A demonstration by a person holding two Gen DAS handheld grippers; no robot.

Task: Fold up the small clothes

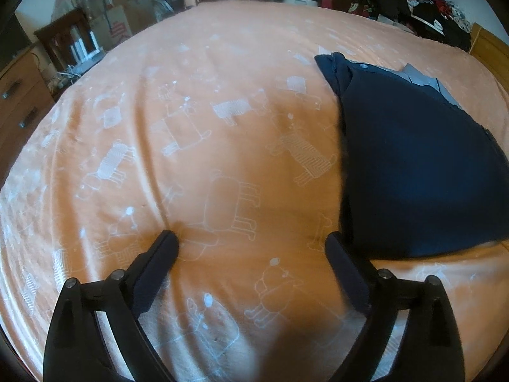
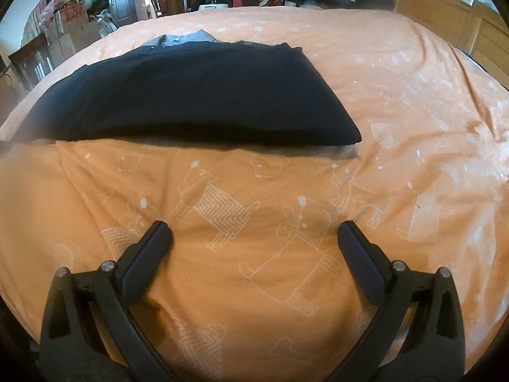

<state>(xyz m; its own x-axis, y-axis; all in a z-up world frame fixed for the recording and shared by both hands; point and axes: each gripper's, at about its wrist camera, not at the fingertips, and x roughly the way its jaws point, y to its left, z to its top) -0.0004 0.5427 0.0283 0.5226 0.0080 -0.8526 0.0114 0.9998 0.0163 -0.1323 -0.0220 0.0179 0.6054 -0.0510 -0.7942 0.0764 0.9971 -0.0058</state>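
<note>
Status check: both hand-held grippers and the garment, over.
Left hand-held gripper open, empty, over bedspread. Right hand-held gripper open, empty. Navy garment folded flat, grey layer beneath. Nothing in the way.

Matt navy cloth garment (image 2: 191, 95)

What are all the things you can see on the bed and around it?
folded garment: one, dark navy, lying flat on the bed, ahead of both claws
grey cloth: one, pale grey, peeking out at the far edge of the folded garment
bed cover: one, orange with white animal drawings, spread over the whole bed
clothes pile: one heap, dark and red mixed, beyond the far right of the bed
cardboard boxes: a few, brown, stacked past the far left of the bed
wooden drawers: one unit, brown, left of the bed
left claw: one, black, open, empty, over bare cover
right claw: one, black, open, empty, short of the garment
</note>
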